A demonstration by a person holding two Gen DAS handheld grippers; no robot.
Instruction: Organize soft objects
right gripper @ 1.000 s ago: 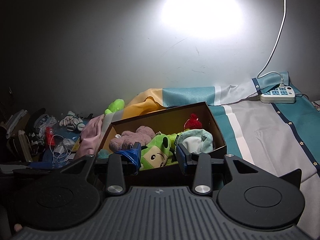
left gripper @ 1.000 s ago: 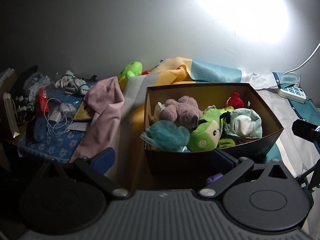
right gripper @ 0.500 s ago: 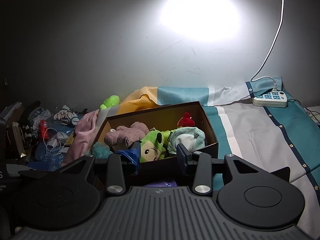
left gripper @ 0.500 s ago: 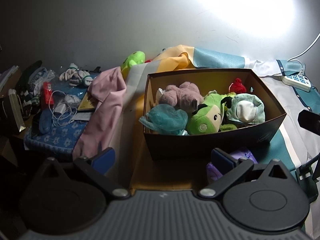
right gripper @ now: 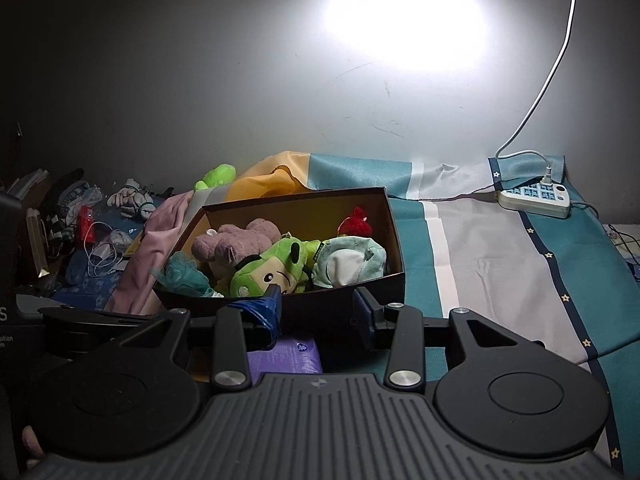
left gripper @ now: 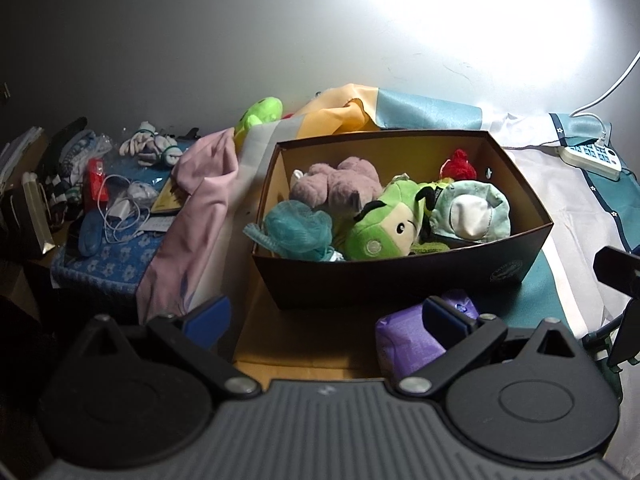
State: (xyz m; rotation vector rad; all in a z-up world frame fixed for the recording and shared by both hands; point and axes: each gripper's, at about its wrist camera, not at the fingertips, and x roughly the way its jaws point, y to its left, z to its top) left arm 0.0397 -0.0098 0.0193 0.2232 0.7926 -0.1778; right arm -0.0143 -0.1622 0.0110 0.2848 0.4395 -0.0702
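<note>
A dark cardboard box [left gripper: 400, 280] [right gripper: 380, 284] holds several soft toys: a pink plush [left gripper: 340, 184], a green plush [left gripper: 384, 228] [right gripper: 272, 272], a teal mesh puff [left gripper: 298, 232], a red plush [left gripper: 458, 162] and a pale teal cloth item [left gripper: 472, 210]. A purple soft pack [left gripper: 408, 340] [right gripper: 286, 356] lies in front of the box. My left gripper [left gripper: 324, 316] is open and empty, its right finger over the purple pack. My right gripper [right gripper: 318, 312] is open and empty, above the pack.
A green plush [left gripper: 260, 114] and a pink cloth [left gripper: 200, 208] lie left of the box. Cables, gloves and clutter [left gripper: 120, 200] fill the far left. A white power strip [right gripper: 536, 198] sits at the back right on the striped cloth [right gripper: 500, 264].
Both grippers have drawn back and risen from the box. The purple pack has come into view in front of the box. Both stay open.
</note>
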